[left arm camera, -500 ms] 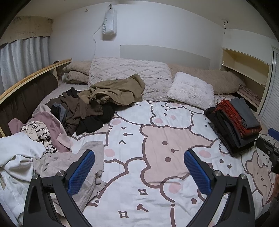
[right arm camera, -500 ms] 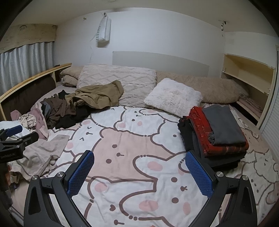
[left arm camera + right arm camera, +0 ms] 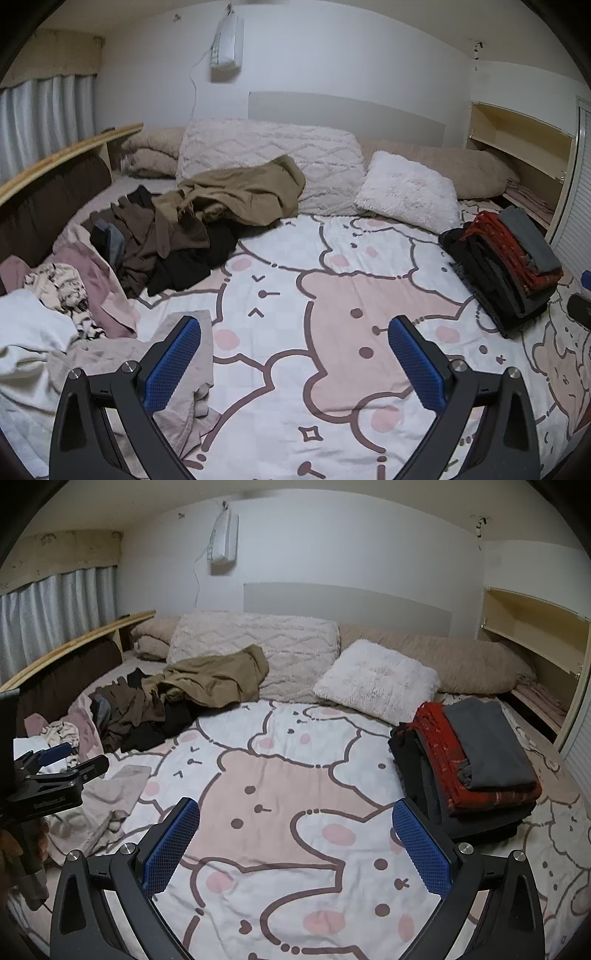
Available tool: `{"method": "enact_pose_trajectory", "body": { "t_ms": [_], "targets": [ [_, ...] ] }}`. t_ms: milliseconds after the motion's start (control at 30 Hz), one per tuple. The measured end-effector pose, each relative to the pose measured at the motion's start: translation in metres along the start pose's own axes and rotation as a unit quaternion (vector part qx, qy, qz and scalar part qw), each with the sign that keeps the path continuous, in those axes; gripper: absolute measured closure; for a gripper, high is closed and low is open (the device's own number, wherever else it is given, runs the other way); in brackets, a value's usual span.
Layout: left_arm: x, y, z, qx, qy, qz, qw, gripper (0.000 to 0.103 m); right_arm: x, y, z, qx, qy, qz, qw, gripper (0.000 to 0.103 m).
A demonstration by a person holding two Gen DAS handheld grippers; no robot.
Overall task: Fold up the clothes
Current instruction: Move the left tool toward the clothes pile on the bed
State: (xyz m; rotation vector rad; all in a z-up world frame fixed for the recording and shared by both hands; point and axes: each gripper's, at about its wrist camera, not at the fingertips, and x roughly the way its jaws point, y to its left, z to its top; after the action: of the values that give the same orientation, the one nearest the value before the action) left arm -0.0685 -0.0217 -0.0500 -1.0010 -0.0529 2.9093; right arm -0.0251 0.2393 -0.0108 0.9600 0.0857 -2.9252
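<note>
The bed (image 3: pixel 280 373), under a cartoon-print sheet, fills both views. A heap of unfolded clothes (image 3: pixel 173 236) sprawls at ten o'clock, topped by an olive garment (image 3: pixel 240 192). At three o'clock sits the folded stack (image 3: pixel 476 764), a grey piece over a red one over dark ones. A pale beige garment (image 3: pixel 184 373) lies crumpled at eight o'clock, under the left gripper (image 3: pixel 295 365), whose jaws gape wide, empty. The right gripper (image 3: pixel 295 845) hovers over bare sheet, jaws equally spread, holding nothing.
</note>
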Motion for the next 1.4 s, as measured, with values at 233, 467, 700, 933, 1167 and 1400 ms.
{"method": "enact_pose_trajectory", "body": {
  "t_ms": [233,467,700,933,1167,1400],
  "targets": [
    [0.035,0.027,-0.016,-0.014,0.016,0.002,0.9998,0.002,0.038,0.008,-0.001,-0.018,0.032,0.000,0.999,0.000],
    [0.067,0.081,-0.024,-0.058,0.027,0.030,0.9975,0.004,0.067,0.013,-0.015,-0.046,0.080,0.012,0.996,0.000],
    [0.094,0.138,-0.011,-0.084,0.023,0.086,0.9925,0.010,0.093,0.017,-0.027,-0.070,0.126,0.021,0.989,0.000],
    [0.120,0.190,0.047,-0.071,-0.003,0.165,0.9837,0.010,0.107,0.015,-0.032,-0.074,0.147,0.034,0.986,0.000],
    [0.168,0.238,0.091,-0.086,-0.004,0.237,0.9676,0.012,0.115,0.011,-0.034,-0.070,0.159,0.044,0.984,0.000],
    [0.218,0.273,0.092,-0.107,0.027,0.299,0.9477,0.013,0.123,0.005,-0.036,-0.064,0.168,0.043,0.983,0.000]
  ]
}}
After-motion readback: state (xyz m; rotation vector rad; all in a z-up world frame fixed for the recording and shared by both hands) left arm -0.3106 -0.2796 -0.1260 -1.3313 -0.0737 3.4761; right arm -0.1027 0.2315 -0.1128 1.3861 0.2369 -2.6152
